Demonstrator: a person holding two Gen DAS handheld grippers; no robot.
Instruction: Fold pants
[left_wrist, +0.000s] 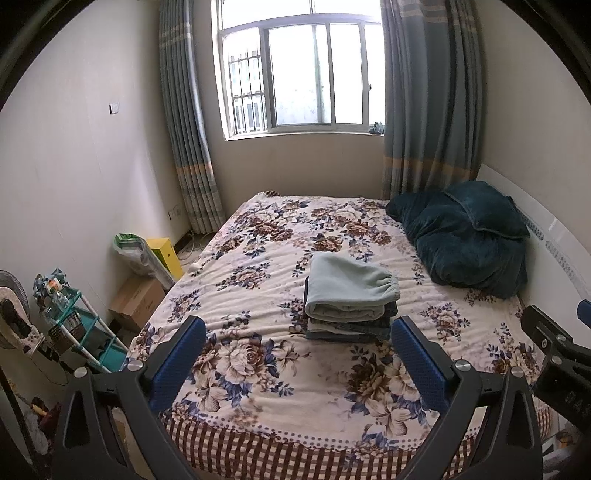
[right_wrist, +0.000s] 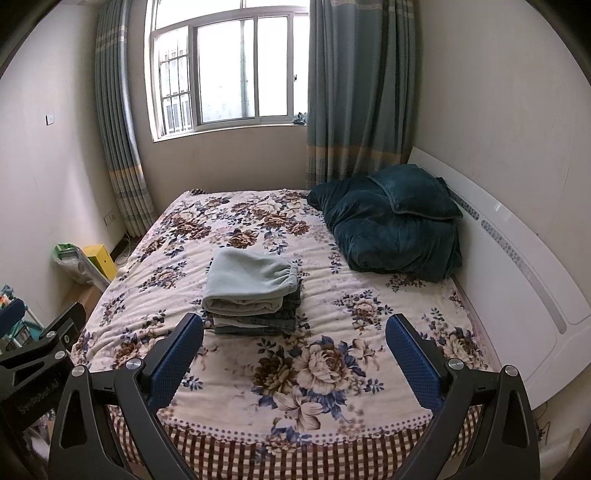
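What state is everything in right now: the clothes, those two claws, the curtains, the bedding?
Light green pants: folded, top of the stack.
Stack of clothes: folded, resting on the bed.
Left claw: open, empty.
Right claw: open, empty.
Curtains: drawn apart.
Dark teal blanket: bunched by the headboard.

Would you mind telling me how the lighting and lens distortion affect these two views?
Left wrist view: the window is blown out, walls and curtains bow at the edges. Right wrist view: same glare, the headboard curves strongly; the folded pants stay evenly lit and sharp.
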